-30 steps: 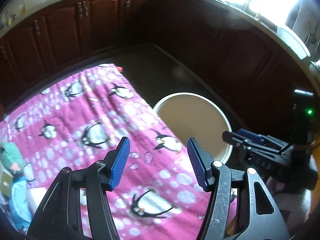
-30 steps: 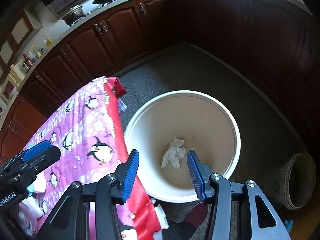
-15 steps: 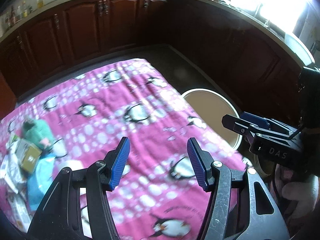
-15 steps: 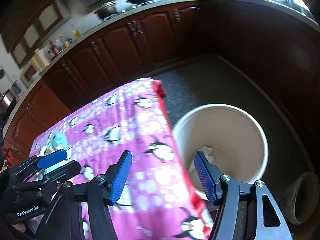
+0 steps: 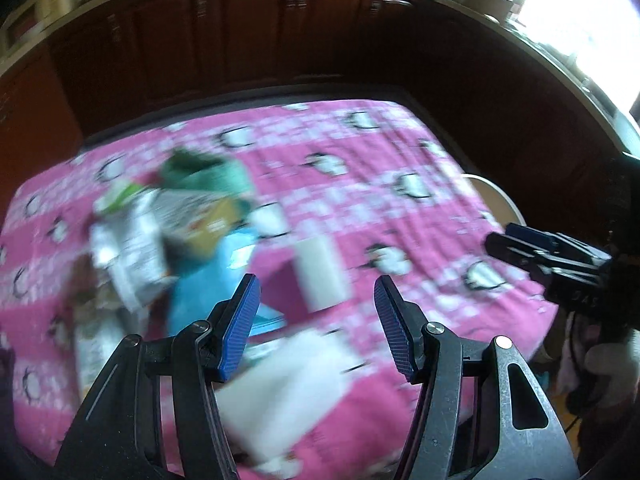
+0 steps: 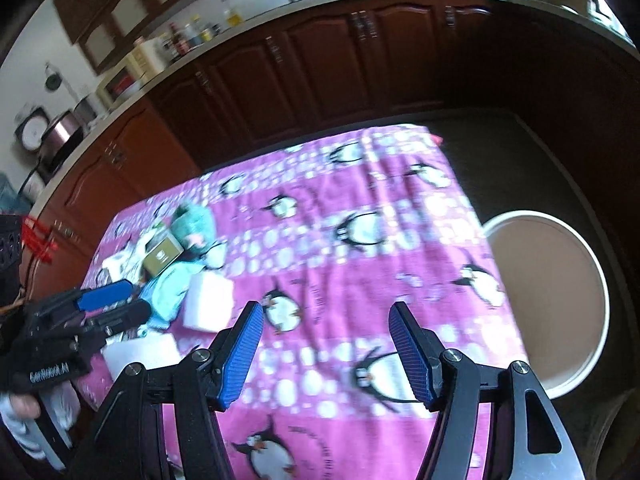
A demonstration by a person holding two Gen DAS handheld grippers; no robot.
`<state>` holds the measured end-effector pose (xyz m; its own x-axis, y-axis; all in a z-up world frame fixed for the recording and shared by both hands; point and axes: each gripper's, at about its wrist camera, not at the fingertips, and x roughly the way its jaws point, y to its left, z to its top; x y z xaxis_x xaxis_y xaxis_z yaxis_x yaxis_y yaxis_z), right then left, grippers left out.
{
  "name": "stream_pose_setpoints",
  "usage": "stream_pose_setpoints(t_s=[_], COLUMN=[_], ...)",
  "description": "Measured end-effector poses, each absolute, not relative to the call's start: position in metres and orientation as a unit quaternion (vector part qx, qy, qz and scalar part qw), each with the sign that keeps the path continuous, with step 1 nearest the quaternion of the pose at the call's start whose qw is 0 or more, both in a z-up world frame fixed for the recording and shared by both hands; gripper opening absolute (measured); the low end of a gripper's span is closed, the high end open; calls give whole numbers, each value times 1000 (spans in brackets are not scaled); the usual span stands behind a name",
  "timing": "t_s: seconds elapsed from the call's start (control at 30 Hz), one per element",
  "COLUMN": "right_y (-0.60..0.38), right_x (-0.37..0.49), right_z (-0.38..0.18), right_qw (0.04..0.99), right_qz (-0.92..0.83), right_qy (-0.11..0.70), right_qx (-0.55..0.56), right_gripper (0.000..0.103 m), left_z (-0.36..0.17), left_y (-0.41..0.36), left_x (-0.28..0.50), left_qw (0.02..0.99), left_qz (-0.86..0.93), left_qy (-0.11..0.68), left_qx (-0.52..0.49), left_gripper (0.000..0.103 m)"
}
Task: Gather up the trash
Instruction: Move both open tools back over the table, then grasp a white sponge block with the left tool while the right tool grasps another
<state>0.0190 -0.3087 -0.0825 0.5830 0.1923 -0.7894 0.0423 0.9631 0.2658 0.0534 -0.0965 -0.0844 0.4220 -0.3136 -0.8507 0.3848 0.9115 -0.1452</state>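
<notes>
A heap of trash lies on the pink penguin tablecloth: a green crumpled piece, a brown carton, blue packaging, a white box and white paper. My left gripper is open and empty, hovering above the heap. My right gripper is open and empty over the cloth's middle. The heap shows at left in the right wrist view, with the white box. The cream bucket stands on the floor right of the table.
Dark wooden cabinets run around the room beyond the table. A second, dark bucket sits on the floor at lower right. The left gripper shows at the left of the right wrist view.
Both grippers have swung left, from over the bucket to over the table. The trash heap has come into the left view's centre. Both stay open.
</notes>
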Motion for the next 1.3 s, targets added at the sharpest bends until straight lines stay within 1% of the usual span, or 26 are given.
stream_pose_setpoints(t_s=[0.2, 0.33, 0.43, 0.7, 0.87, 1.13, 1.17, 1.2, 1.23, 1.3], right_y=[-281, -264, -256, -223, -202, -194, -194, -194, -195, -199], right_x=[25, 29, 35, 62, 81, 104, 104, 103, 102, 99], right_z=[-86, -92, -99, -118, -129, -151, -153, -154, -154, -153], right_qw=[871, 866, 856, 835, 826, 807, 806, 806, 806, 808], right_qz=[84, 103, 119, 143, 147, 139, 139, 139, 141, 146], right_qy=[466, 475, 486, 513, 527, 553, 554, 553, 553, 548], right_qx=[130, 119, 132, 139, 132, 154, 155, 155, 155, 158], right_gripper=[63, 63, 66, 66, 66, 65, 58, 50, 40, 34], left_z=[-96, -99, -102, -115, -126, -139, -139, -139, -139, -138], left_y=[-43, -31, -31, -37, -36, -37, -39, -40, -41, -42], left_x=[48, 35, 28, 17, 22, 32, 32, 32, 31, 30], left_qw=[835, 814, 806, 793, 786, 772, 770, 770, 770, 773], left_qz=[-184, -216, -221, -230, -228, -233, -235, -237, -239, -242], left_qy=[519, 539, 548, 564, 574, 587, 588, 588, 588, 583], left_qx=[-1, -24, -34, -31, -36, -70, -69, -68, -65, -62], left_gripper=[58, 58, 58, 58, 58, 58, 56, 49, 48, 44])
